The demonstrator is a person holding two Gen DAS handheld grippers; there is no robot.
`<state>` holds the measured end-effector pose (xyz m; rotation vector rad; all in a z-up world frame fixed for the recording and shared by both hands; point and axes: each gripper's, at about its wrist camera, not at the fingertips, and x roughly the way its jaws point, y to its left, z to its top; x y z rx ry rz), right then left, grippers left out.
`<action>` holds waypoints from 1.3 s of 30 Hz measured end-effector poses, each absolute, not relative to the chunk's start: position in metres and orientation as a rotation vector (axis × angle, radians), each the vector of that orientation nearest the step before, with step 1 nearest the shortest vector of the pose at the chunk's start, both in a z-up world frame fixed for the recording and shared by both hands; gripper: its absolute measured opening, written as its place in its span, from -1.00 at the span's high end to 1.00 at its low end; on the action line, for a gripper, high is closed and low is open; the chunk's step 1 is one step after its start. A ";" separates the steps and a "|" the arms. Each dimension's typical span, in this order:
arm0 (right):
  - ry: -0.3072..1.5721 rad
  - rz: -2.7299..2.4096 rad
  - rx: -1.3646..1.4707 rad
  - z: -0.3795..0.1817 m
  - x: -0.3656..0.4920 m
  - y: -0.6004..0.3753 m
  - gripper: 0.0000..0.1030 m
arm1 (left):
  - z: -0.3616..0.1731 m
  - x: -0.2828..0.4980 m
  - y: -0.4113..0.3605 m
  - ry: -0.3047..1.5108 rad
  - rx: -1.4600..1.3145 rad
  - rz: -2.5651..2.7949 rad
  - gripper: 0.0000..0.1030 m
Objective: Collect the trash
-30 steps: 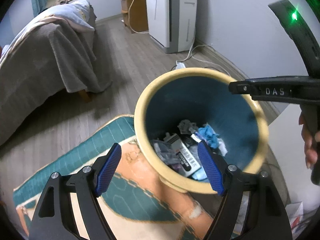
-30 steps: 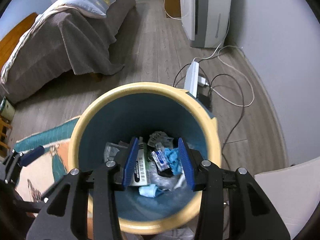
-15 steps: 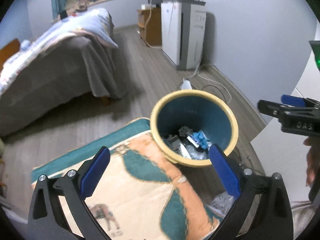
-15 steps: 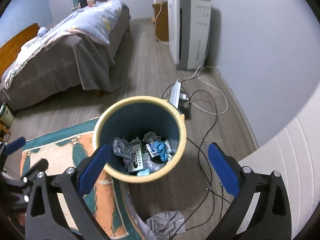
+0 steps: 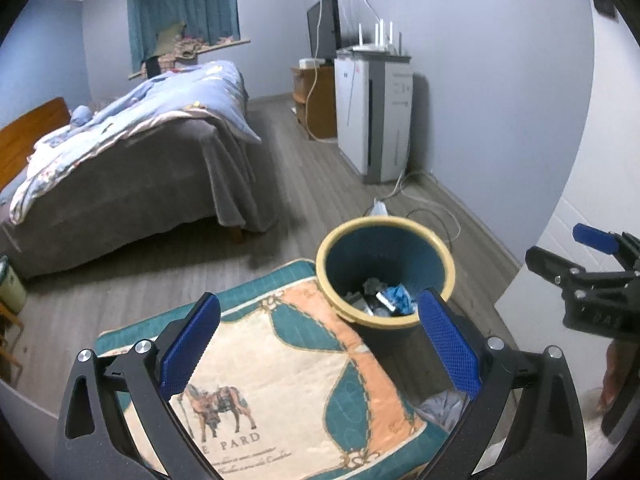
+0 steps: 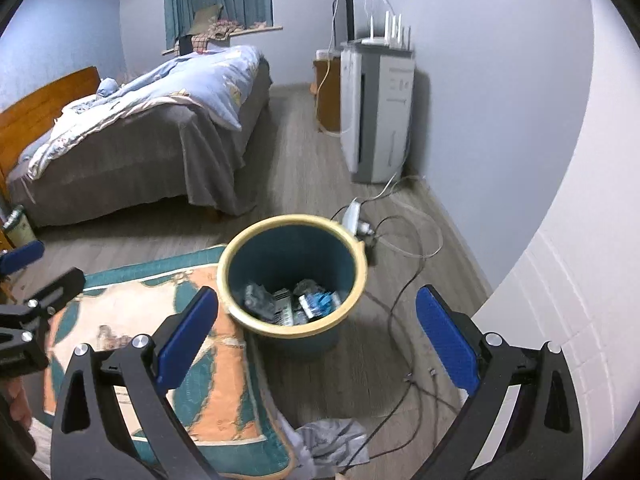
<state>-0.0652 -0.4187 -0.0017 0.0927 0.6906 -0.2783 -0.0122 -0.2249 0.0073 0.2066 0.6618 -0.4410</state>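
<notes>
Both tongs are standing fully spread and empty: the left tongs (image 5: 316, 352) are hanging above the patterned rug (image 5: 280, 380), and the right tongs (image 6: 316, 340) are hanging just short of the trash bin (image 6: 294, 276), with nothing between the blue pads of either pair. The bin, yellow-rimmed with a blue inside, is sitting on the wood-plank floor (image 6: 304, 152) against the rug's edge, and wrappers and small packets (image 6: 296, 304) are lying in its bottom. In the left wrist view the same bin (image 5: 386, 276) is appearing beyond the right-hand pad.

Step in hand, as a judgement: 1 drop into the bin is looking complete, and the hands are being carried clear to look for more litter. A crumpled grey piece (image 6: 332, 440), cloth or paper, is lying on the floor near the rug's corner; whether it counts as trash cannot be told. If it does, the next move is calling for 1 pair of tongs to be lowered over it, closed on a raised fold, and kept free of the dark cables (image 6: 404, 292) running beside it.

The room is a bedroom: a bed (image 5: 132, 168) with a blue quilt, a white appliance (image 5: 372, 116) against the wall, and a power strip (image 6: 354, 212) behind the bin.
</notes>
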 end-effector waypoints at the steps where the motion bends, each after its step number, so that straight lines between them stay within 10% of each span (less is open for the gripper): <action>1: 0.679 -0.282 0.080 0.000 -0.067 -0.417 -0.89 | 0.007 -0.013 -0.224 0.661 0.203 -0.444 -0.90; 39: 0.684 -0.266 0.041 -0.001 -0.071 -0.405 -0.89 | 0.003 -0.017 -0.210 0.673 0.209 -0.454 -0.90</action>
